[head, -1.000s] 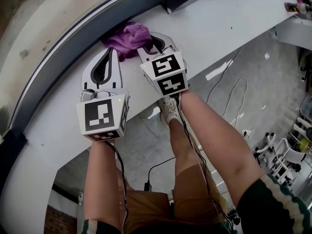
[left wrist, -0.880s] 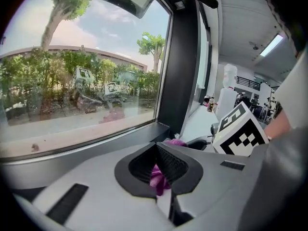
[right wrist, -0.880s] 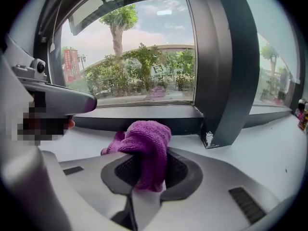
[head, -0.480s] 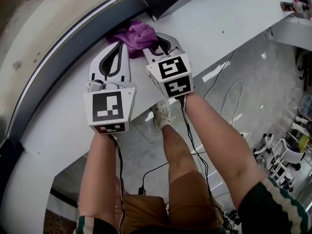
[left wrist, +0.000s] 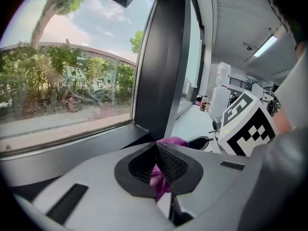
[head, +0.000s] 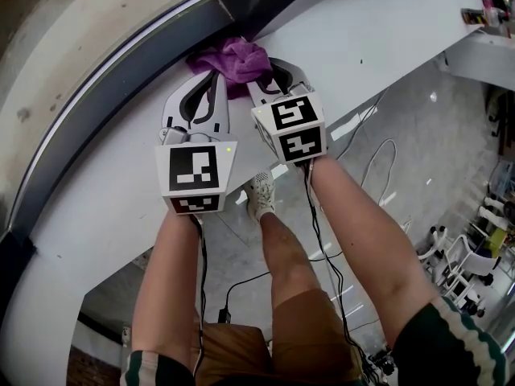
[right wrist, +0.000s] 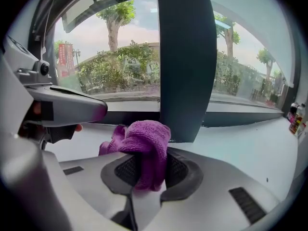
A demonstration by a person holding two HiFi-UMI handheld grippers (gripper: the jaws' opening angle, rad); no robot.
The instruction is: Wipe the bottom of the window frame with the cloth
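A purple cloth lies bunched on the white sill, against the dark grey bottom rail of the window frame. My right gripper is shut on the cloth, which bulges up between its black pads. The frame's dark upright post stands just behind the cloth. My left gripper lies on the sill beside the right one, its tips at the cloth's left edge. Its jaws meet at the tip, with purple cloth showing past them.
Beyond the glass are trees and a street. The sill's near edge drops to a grey floor with white cables. The person's legs and a shoe are below. Small items sit at the sill's far right.
Both grippers and the cloth have slid to the right along the sill, closer to the foot of the upright post. The right gripper has kept its hold on the cloth.
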